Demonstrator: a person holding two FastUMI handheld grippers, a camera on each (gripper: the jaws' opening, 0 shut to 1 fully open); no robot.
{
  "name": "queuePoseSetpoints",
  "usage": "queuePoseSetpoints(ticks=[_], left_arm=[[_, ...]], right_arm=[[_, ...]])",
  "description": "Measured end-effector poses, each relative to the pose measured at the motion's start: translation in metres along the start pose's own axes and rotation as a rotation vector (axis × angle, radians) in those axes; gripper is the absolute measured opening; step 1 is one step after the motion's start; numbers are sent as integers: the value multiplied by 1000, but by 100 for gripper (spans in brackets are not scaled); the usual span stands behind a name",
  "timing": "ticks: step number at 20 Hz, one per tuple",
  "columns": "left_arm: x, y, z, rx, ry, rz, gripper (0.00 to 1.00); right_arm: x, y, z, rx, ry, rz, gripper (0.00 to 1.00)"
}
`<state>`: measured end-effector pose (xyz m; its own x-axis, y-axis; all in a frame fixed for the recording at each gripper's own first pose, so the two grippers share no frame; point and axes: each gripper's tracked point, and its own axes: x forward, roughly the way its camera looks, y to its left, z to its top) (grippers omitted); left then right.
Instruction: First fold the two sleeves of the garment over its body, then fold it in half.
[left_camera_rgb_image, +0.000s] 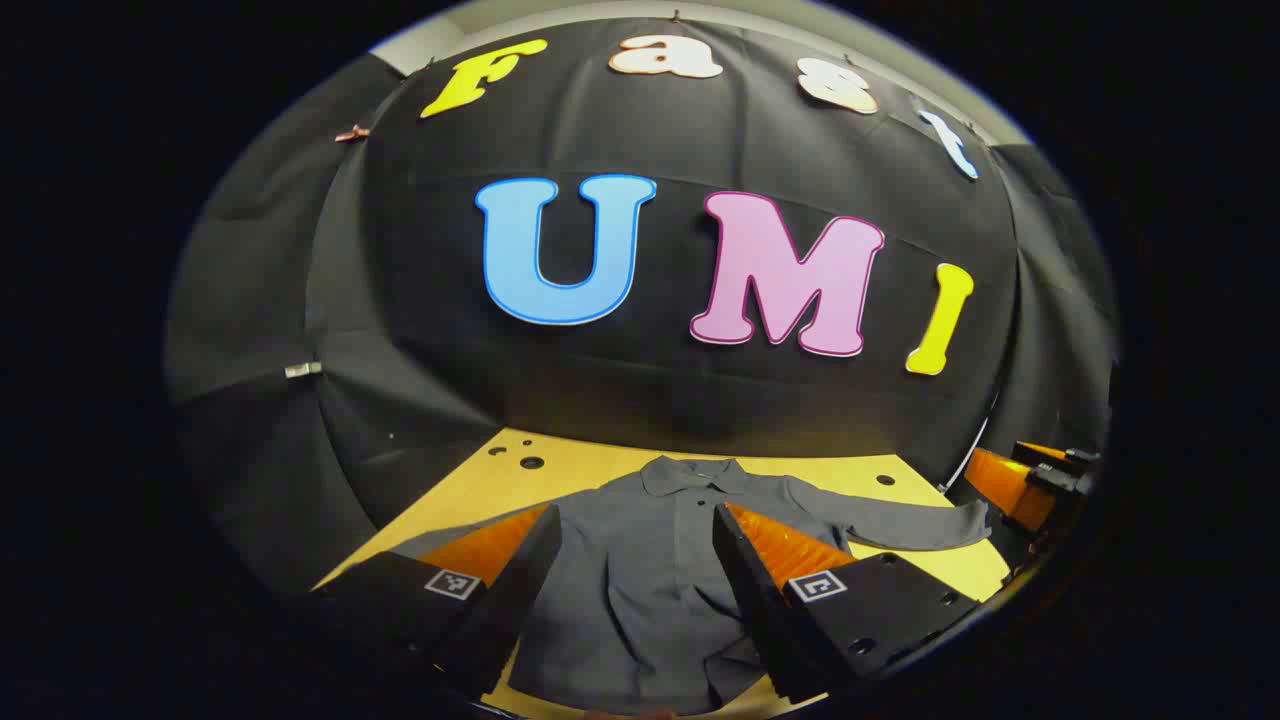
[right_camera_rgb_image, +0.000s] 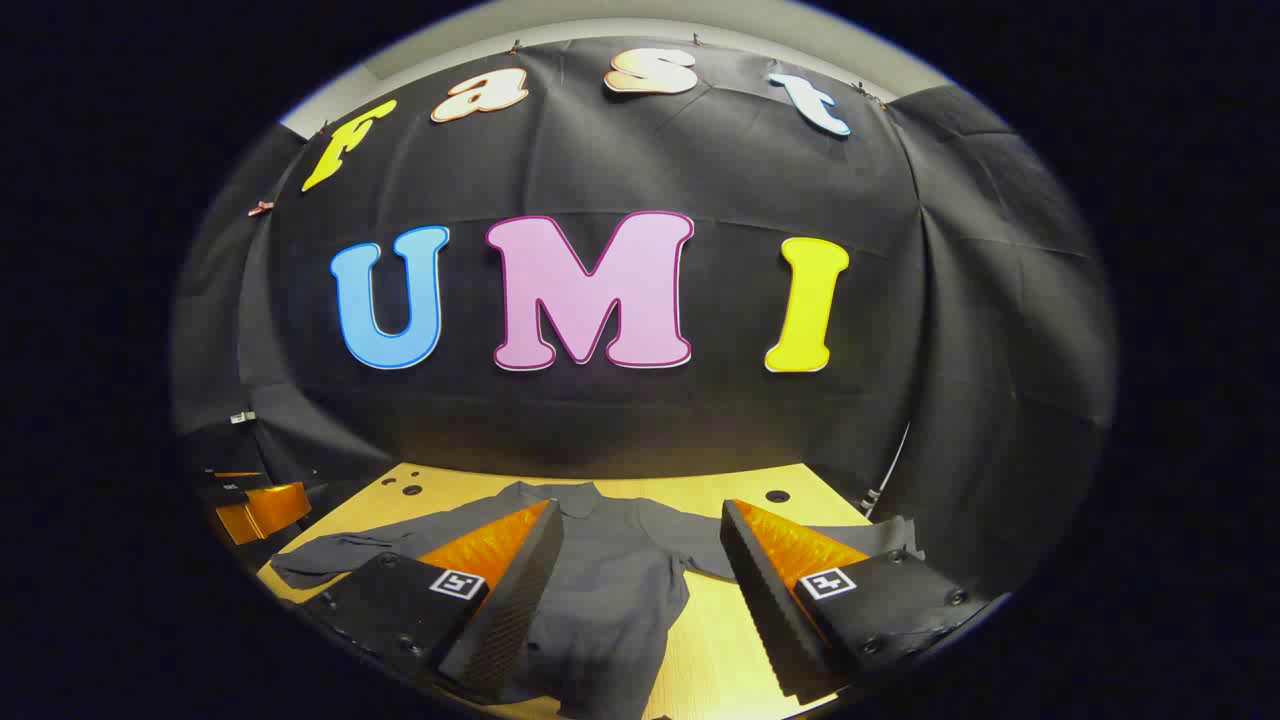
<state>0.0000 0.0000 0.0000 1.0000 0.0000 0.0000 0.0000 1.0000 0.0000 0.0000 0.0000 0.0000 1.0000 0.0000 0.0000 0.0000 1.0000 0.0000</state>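
Note:
A dark grey collared shirt (left_camera_rgb_image: 640, 590) lies flat on the wooden table (left_camera_rgb_image: 470, 490), collar toward the black wall and both sleeves spread out sideways. One sleeve (left_camera_rgb_image: 910, 522) stretches right in the left gripper view. My left gripper (left_camera_rgb_image: 638, 535) hovers open above the shirt's body, nothing between its fingers. In the right gripper view the same shirt (right_camera_rgb_image: 600, 590) lies below my right gripper (right_camera_rgb_image: 640, 530), which is open too and held over the shirt's right side. Its sleeves reach left (right_camera_rgb_image: 330, 555) and right (right_camera_rgb_image: 880, 535). The other gripper (right_camera_rgb_image: 262, 508) shows at the left edge.
The table (right_camera_rgb_image: 720, 640) has a few round holes near its far edge (left_camera_rgb_image: 531, 463). Black cloth walls close in behind and on both sides. The other gripper's orange finger (left_camera_rgb_image: 1005, 485) shows at the right edge of the left gripper view.

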Motion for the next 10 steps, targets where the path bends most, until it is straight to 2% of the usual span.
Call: queuePoseSetpoints(ticks=[2, 10], left_arm=[[4, -1, -6, -25, 23, 1, 96], [14, -3, -8, 26, 28, -3, 96]], right_arm=[[2, -1, -4, -6, 9, -5, 98], [12, 6, -7, -36, 16, 6, 98]])
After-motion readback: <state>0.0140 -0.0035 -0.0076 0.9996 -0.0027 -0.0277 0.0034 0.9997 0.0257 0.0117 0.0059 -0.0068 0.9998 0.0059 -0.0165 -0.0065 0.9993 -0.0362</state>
